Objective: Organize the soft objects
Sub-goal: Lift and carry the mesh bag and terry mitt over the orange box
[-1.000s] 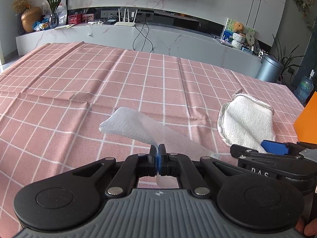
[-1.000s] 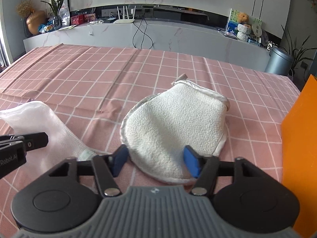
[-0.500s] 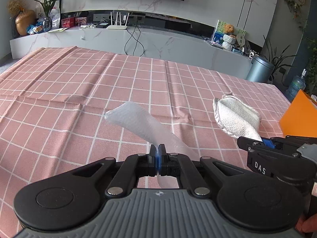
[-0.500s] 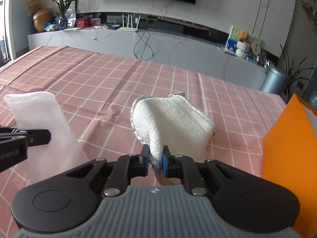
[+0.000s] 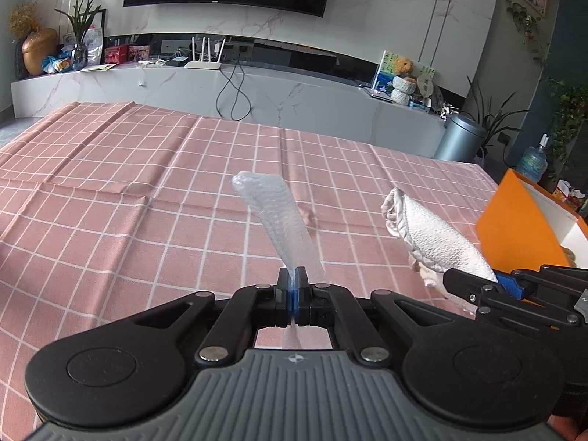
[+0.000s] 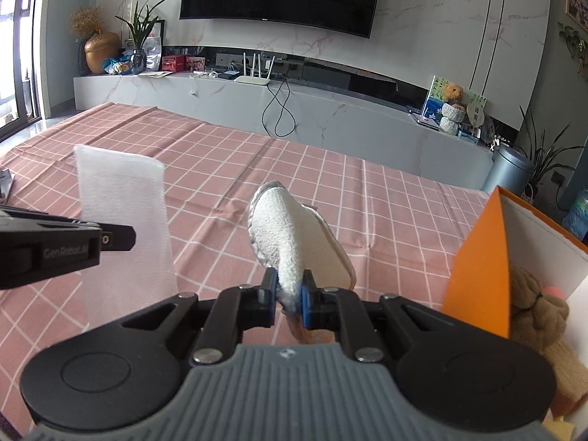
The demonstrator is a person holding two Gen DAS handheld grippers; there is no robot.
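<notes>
Two soft things were up off the pink checked tablecloth (image 5: pixel 147 228) at once, one in each of our grippers. Our left gripper (image 5: pixel 291 282) was pressed together on the near end of a thin white gauzy strip (image 5: pixel 273 220), which stood up and away from the pinch, leaning toward the far side of the table. From the right wrist view the same strip (image 6: pixel 125 213) hung as a broad flat band just beyond the left gripper's black finger, at the left of that picture.

Our right gripper (image 6: pixel 290 286) pinched the near edge of a white terry mitt (image 6: pixel 284 235); the mitt rose forward from between the blue pads, its grey trimmed rim at the far end, clear of the cloth. In the left wrist view the mitt (image 5: pixel 430 235) lay slanted just beyond the right gripper's tip, to the right of the strip and apart from it.

An orange box (image 6: pixel 481 268) stood open just right of the right gripper, with a tan knitted soft item (image 6: pixel 540 312) inside it.
</notes>
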